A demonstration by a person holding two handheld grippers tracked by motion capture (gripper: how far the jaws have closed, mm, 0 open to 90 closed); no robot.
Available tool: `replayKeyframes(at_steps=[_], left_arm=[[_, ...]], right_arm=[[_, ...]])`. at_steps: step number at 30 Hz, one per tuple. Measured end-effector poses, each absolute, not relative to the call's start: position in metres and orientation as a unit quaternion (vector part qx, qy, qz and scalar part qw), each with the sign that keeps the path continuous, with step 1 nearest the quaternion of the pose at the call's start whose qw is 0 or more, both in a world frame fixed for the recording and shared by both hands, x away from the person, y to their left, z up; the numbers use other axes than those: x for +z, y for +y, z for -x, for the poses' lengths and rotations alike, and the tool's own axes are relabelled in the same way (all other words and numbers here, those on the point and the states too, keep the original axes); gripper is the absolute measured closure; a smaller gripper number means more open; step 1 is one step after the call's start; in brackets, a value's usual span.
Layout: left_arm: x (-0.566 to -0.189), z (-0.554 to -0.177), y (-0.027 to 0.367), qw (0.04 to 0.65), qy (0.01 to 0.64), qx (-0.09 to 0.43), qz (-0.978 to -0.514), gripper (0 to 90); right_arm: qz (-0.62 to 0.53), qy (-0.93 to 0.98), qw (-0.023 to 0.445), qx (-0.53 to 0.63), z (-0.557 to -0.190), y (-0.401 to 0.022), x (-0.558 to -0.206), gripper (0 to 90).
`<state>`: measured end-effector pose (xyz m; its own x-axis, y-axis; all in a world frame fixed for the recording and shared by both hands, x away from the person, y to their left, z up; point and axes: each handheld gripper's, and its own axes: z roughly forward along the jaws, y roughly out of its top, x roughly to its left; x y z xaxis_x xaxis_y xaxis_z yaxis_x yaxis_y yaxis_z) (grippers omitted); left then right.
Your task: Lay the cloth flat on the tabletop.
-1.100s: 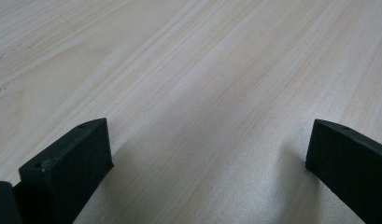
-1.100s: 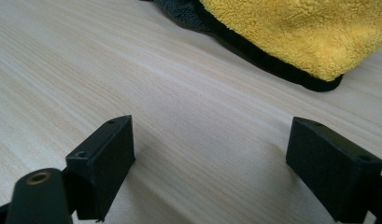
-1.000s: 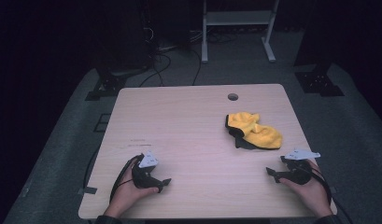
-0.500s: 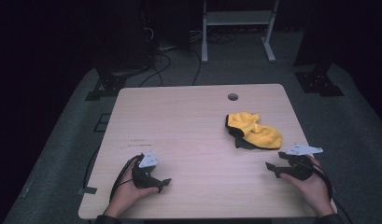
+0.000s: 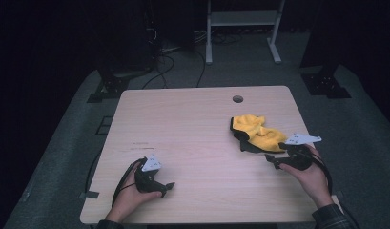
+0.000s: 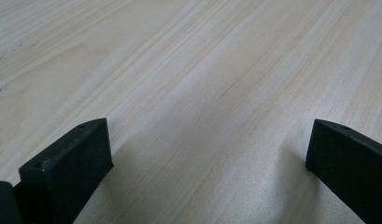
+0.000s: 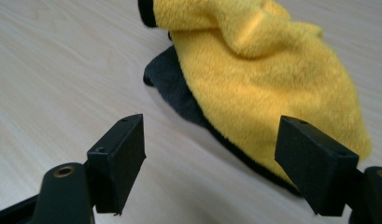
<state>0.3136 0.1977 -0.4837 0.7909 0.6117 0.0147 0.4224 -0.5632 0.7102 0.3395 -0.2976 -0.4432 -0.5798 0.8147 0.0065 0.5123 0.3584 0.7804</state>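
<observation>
Wooden table (image 5: 192, 129), one yellow cloth (image 5: 255, 133), two grippers, left gripper (image 6: 207, 154) and right gripper (image 7: 209, 154), fingers wide apart, empty.

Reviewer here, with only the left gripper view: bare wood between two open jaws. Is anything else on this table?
Observer: Yes, a crumpled yellow cloth lies on the table's right half.
Operator: Is the other hand-held gripper near it?
Observer: The right hand-held gripper faces it at close range, jaws open, nothing between them.
Operator: Is the cloth all yellow?
Observer: No, the right gripper view shows a dark underside and black edging.
</observation>
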Motion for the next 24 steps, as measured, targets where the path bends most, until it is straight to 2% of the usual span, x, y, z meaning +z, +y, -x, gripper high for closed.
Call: replayKeyframes(at_steps=[5,14,16,17,24], left_arm=[[-0.484,-0.314,0.198,0.362,0.296,0.131,-0.874,0.0],[-0.484,-0.314,0.198,0.362,0.296,0.131,-0.874,0.0],[-0.484,-0.314,0.198,0.362,0.296,0.131,-0.874,0.0],[-0.484,-0.314,0.198,0.362,0.296,0.131,-0.874,0.0],[-0.484,-0.314,0.198,0.362,0.296,0.131,-0.874,0.0]], right_arm=[[-0.41,0.797,0.208,0.392,-0.357,-0.293,-0.434,22.4],[-0.416,0.789,0.201,0.404,-0.389,-0.289,-0.426,20.3],[-0.417,0.783,0.198,0.417,-0.397,-0.287,-0.428,21.7],[-0.42,0.79,0.19,0.405,-0.405,-0.284,-0.432,18.7],[-0.418,0.806,0.177,0.379,-0.422,-0.273,-0.449,14.7]])
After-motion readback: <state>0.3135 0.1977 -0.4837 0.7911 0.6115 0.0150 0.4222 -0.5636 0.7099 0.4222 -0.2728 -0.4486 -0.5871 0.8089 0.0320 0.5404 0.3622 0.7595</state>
